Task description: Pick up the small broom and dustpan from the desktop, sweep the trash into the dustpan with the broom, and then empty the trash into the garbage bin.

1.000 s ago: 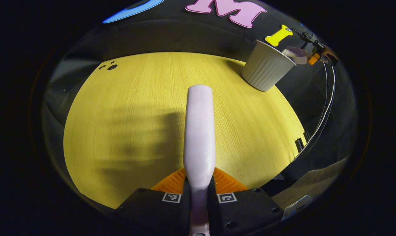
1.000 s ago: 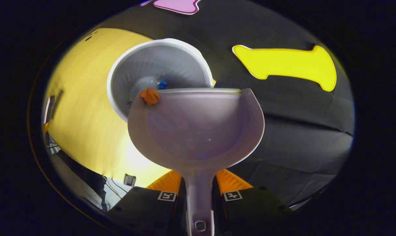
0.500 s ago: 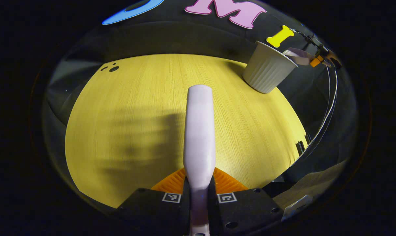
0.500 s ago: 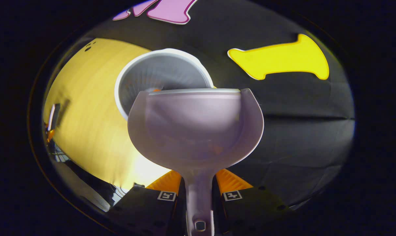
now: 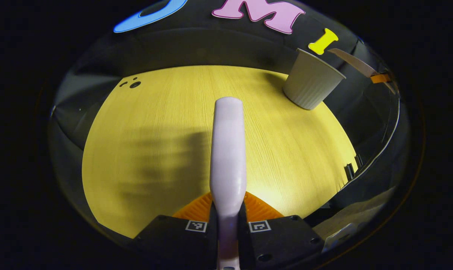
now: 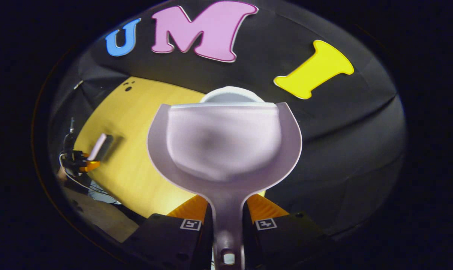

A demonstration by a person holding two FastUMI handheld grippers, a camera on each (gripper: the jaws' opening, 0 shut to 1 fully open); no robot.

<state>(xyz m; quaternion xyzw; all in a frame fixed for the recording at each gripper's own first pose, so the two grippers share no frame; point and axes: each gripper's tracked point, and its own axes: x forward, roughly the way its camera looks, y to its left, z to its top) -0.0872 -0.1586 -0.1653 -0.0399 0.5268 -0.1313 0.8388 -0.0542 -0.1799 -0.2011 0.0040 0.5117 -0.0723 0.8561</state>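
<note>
With its pan bare, the dustpan [image 6: 226,146] stays clenched in the right fingers [image 6: 226,221] before the bin [image 6: 232,95]; left fingers [image 5: 228,217] grip the broom [image 5: 228,150]. Both should go down level onto the tabletop [image 5: 155,123].

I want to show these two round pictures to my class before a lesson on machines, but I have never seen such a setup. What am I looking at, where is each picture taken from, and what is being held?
There is no robot arm here: a person holds a two-finger gripper in each hand, and a fisheye camera rides on each, looking along its fingers.

In the left gripper view, the left gripper is shut on the broom, held above a yellow table. A ribbed white bin stands at the table's far corner.

In the right gripper view, the right gripper is shut on the handle of a dustpan. Its pan looks empty, and the bin's rim peeks out just behind it.
</note>
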